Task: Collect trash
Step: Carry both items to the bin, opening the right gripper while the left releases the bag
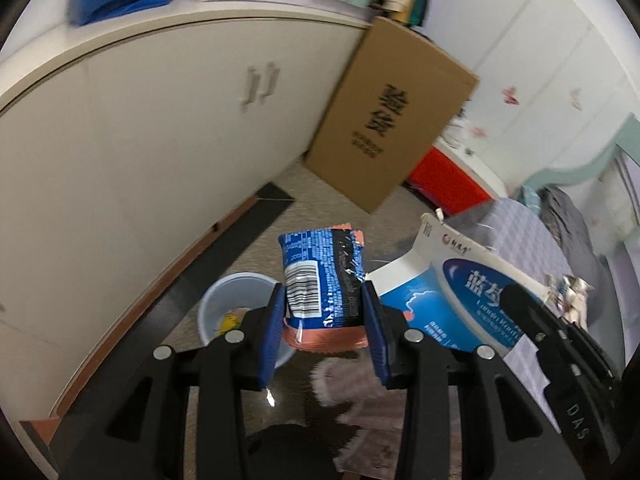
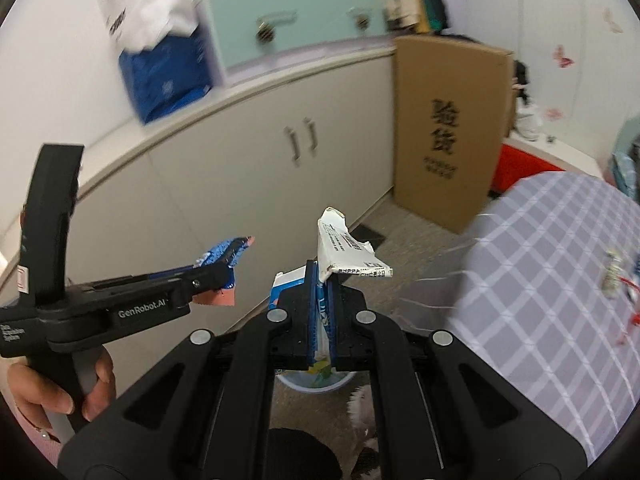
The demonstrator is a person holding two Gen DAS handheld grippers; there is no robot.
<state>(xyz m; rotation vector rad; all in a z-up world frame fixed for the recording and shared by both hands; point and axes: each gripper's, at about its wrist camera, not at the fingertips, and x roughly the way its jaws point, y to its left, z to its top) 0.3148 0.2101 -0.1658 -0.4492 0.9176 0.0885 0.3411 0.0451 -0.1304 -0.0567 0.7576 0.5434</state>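
My left gripper (image 1: 324, 316) is shut on a blue and pink snack wrapper (image 1: 320, 276), held above and just right of a small pale blue trash bin (image 1: 224, 300) on the floor. The bin holds some scraps. My right gripper (image 2: 322, 304) is shut on a flattened white and blue carton (image 2: 344, 248), held over the same bin (image 2: 316, 382). The carton also shows in the left wrist view (image 1: 452, 292), with the right gripper's body behind it. The left gripper with its wrapper (image 2: 224, 264) shows at the left of the right wrist view.
A cream cabinet (image 1: 140, 152) runs along the left. A tall cardboard box (image 1: 392, 112) leans by it, with a red bin (image 1: 444, 184) behind. A table with a checked cloth (image 2: 552, 280) stands at the right, with small litter (image 2: 612, 276) on it.
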